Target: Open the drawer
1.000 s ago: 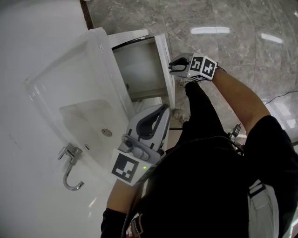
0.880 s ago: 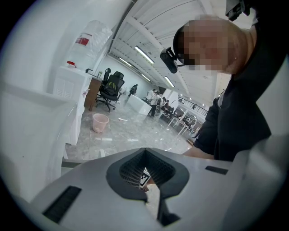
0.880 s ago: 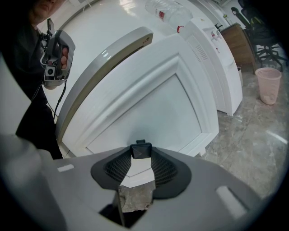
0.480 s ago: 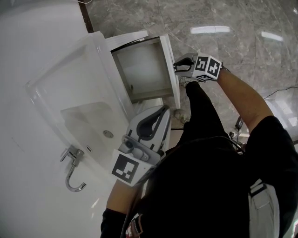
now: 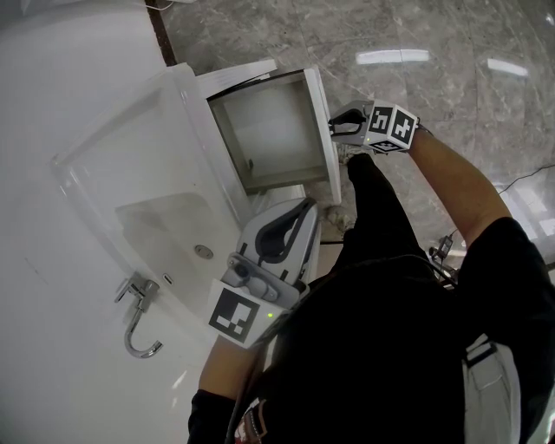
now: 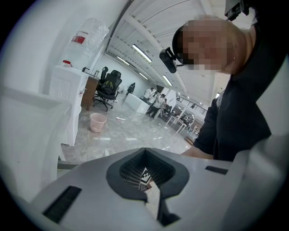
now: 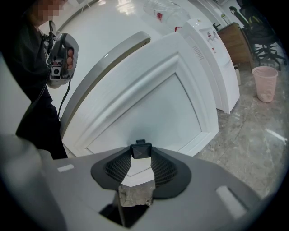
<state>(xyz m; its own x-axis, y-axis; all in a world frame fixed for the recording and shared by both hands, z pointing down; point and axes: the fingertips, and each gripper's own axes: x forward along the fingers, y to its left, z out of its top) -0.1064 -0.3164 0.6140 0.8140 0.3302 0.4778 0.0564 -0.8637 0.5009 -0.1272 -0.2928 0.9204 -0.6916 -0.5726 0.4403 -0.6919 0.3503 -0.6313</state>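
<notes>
Your right gripper (image 7: pixel 141 152) has its jaws clamped on the small dark knob (image 7: pixel 141 149) in the middle of the drawer front (image 7: pixel 153 99). The drawer (image 5: pixel 269 130) stands pulled out from under the white basin (image 5: pixel 186 104), its bare white inside open to the head view. Your left gripper (image 5: pixel 301 206) hangs close to your body, over the basin's near corner, jaws closed tip to tip on nothing.

There's no legible print in any view. The bottle (image 7: pixel 163 11) on the water dispenser (image 7: pixel 216 58) wears a red label, too small to read. The cube (image 5: pixel 392 127) on your right gripper shows only black-and-white square markers.

Now the edges. The drawer's back end meets the basin's edge, and the drawer front sits near your black-clad leg (image 5: pixel 377 208), so it's tight on that side. Past the front and your right gripper, grey marble floor (image 5: pixel 416 52) gives you room.

In the right gripper view the dispenser stands behind the drawer front. A pink bin (image 7: pixel 264 83) sits on the floor beyond it, well apart from the drawer. The tap (image 5: pixel 134 321) curves at the basin's back, well apart from both grippers.
</notes>
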